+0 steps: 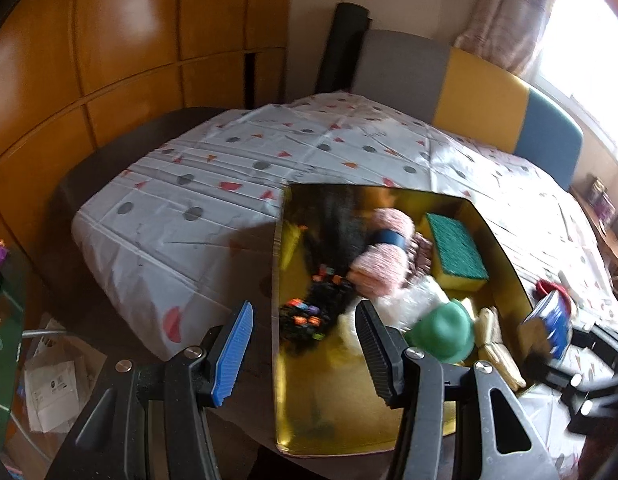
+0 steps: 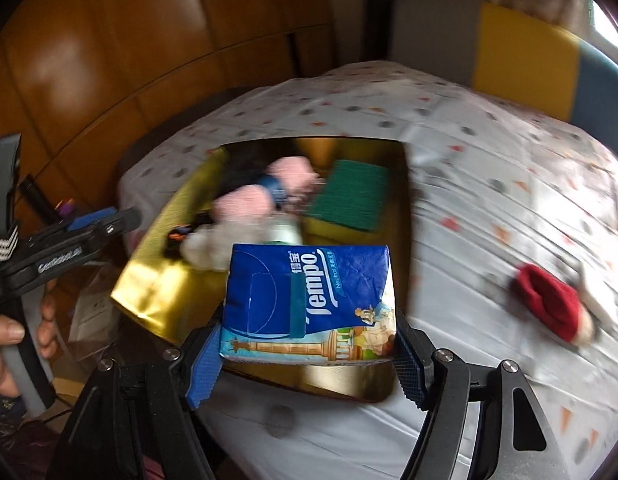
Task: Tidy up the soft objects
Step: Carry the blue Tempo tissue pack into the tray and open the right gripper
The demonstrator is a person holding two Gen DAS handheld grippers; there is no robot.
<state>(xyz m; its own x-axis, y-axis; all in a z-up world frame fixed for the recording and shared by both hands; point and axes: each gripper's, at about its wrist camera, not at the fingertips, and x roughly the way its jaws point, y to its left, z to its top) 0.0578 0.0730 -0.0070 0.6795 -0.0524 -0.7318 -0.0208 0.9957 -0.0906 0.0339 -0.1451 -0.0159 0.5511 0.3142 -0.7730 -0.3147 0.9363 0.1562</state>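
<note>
1. Blue tissue pack (image 2: 309, 300) is pinched between the pads of the right hand-held gripper (image 2: 309, 356), clamped on its two side faces near the bottom edge. It sits just ahead of the fingertips, raised above the near rim of the gold box (image 2: 157, 280).
2. Why the side grip: my read is that the soft pack squashes a little and stays put, and its underside is left free for setting down in the box.
3. Orientation: printed face toward the camera, logo running bottom-to-top. Long axis points away from the gripper, toward the box interior; short axis spans the jaws.
4. Left hand-held gripper (image 1: 305, 344) is spread and empty, hovering over the near left corner of the box (image 1: 333, 408). Looks like standby, clear of the drop path.
5. Ahead of it in the box: green sponge (image 1: 457, 252), pink yarn (image 1: 381, 256), green hat (image 1: 445, 332), black beaded item (image 1: 313, 308). Free gold floor is nearest the gripper, so that's the likely slot.
6. Red Santa hat (image 2: 549, 304) lies on the desk cloth (image 2: 469, 200) to the right of the right gripper, outside the box. Probably still to be sorted.
7. Both views are motion-blurred; fine contact detail is unclear.
</note>
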